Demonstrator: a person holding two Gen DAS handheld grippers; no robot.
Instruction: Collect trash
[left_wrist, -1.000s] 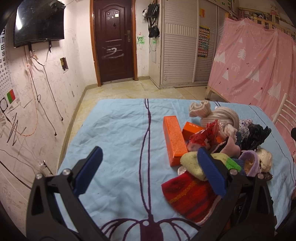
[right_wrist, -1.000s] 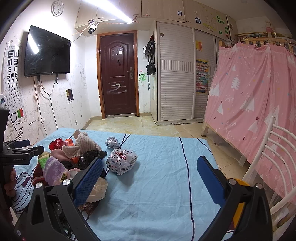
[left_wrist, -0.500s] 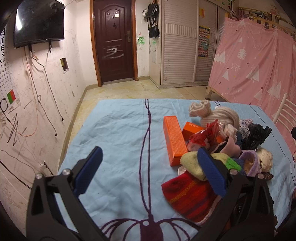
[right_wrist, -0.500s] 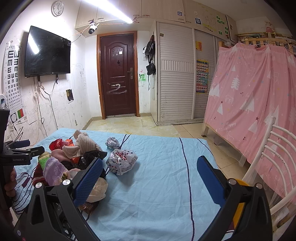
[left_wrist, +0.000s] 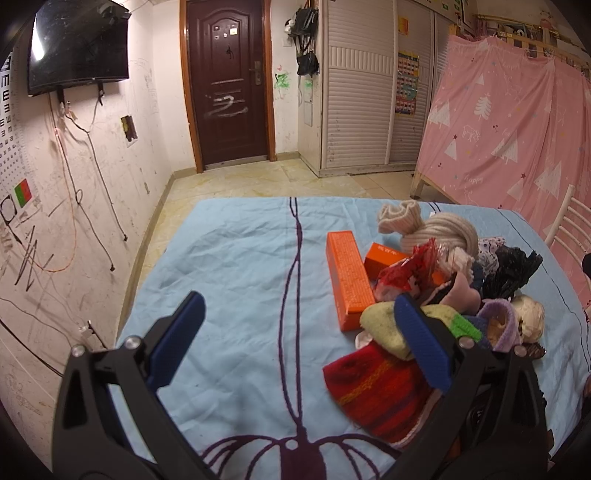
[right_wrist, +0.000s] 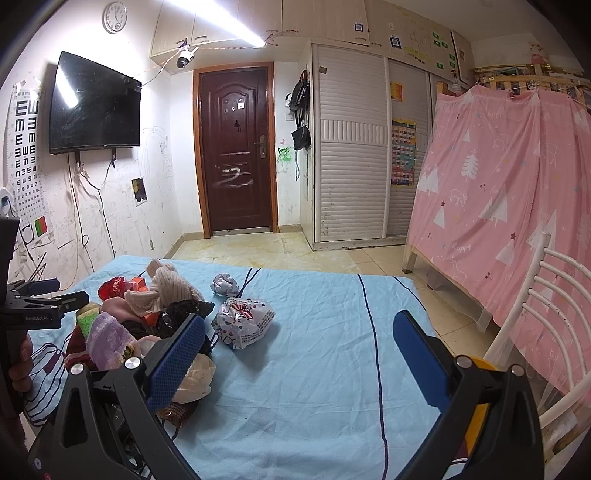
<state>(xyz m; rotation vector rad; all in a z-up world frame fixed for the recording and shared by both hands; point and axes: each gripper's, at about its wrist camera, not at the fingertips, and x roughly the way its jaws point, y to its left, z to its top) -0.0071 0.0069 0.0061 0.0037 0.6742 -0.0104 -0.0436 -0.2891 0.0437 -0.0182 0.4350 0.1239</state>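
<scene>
Trash on blue-sheeted bed, both grippers released, holding nothing.
Crumpled printed plastic bag just ahead-left of right gripper; grey paper wad farther beyond. Orange box ahead-right of left gripper, beside heaped socks.

Orange box; light-blue sheet, purple lines; pink curtain, white trees.
</scene>
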